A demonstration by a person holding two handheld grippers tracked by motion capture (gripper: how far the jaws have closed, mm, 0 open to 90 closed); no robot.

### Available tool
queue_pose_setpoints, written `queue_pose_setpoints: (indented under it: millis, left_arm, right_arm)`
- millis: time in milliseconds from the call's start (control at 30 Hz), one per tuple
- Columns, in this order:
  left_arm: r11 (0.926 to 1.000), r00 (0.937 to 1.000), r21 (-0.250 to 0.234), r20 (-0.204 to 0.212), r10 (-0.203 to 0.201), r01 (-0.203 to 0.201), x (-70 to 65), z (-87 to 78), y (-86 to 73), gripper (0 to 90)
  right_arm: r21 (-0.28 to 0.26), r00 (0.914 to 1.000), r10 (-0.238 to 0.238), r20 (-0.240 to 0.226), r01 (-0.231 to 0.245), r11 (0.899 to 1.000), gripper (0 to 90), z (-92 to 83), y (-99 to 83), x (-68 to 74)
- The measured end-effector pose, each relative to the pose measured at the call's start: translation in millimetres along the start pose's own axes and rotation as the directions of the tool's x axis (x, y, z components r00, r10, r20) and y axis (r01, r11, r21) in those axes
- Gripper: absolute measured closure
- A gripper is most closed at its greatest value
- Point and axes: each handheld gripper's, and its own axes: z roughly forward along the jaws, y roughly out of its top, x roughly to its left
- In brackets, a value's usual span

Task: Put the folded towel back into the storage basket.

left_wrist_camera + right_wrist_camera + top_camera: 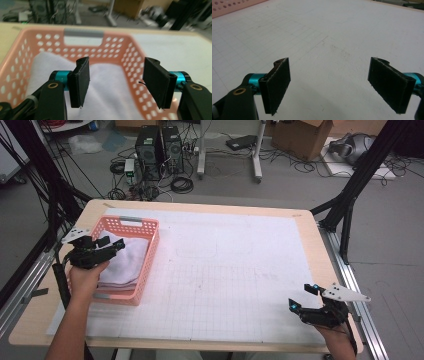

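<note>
Folded white terry towel (121, 260) in perforated pink plastic basket (152, 242): soft, light, probably limp, best pinched at a top fold; left gripper (116, 83) above, jaws apart, empty; right gripper (337, 86) wide open.

1 pink basket (131, 262), 1 white towel (122, 260), 2 grippers: L (116, 246), R (301, 298).

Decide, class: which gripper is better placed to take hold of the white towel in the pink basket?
Left. The left gripper hovers right over the white towel in the pink basket, open with nothing between its pads. The right gripper is open too, but over bare mat at the table's opposite corner.
</note>
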Motion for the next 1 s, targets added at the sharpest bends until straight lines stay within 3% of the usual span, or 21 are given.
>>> queue_pose_setpoints:
  millis: [33,233,400,567,767,867,1000]
  left_arm:
    - [0.9993,0.9995,-0.034,0.025,0.017,-0.016,-6.7,-6.2,0.5,37.4]
    - [0.9951,0.9958,-0.097,0.088,0.025,-0.016,-25.3,-16.1,-1.6,34.9]
    - [0.9959,0.9918,-0.080,0.117,0.052,-0.043,-34.1,-15.8,-8.5,33.4]
    - [0.9911,0.9823,-0.115,0.167,0.086,-0.067,-47.0,-20.1,-12.9,26.7]
    - [0.9859,0.9766,-0.138,0.179,0.120,-0.095,-59.4,-25.6,-9.3,19.2]
    - [0.9839,0.9715,-0.146,0.197,0.132,-0.104,-64.7,-27.0,-8.6,19.5]
    - [0.9759,0.9564,-0.186,0.246,0.158,-0.113,-83.4,-27.7,-12.1,19.5]
  right_arm:
    - [-0.015,0.9999,0.012,-0.002,-0.012,1.000,17.0,-1.2,0.2,-0.8]
    - [-0.015,0.9999,0.012,0.000,-0.012,1.000,17.0,-1.3,0.4,-0.5]
    - [-0.035,0.9999,0.011,0.005,-0.011,0.999,16.9,-2.6,1.2,-3.6]
    - [-0.042,0.9999,0.010,0.007,-0.009,0.999,16.9,-2.7,1.4,-3.8]
    - [-0.048,0.9999,0.010,0.004,-0.010,0.999,16.9,-1.0,2.9,-3.0]
    - [-0.056,0.9999,0.012,0.002,-0.012,0.998,16.9,-1.6,3.5,-2.5]
    - [-0.070,0.9997,0.023,-0.003,-0.023,0.997,16.9,-2.5,4.4,-2.4]
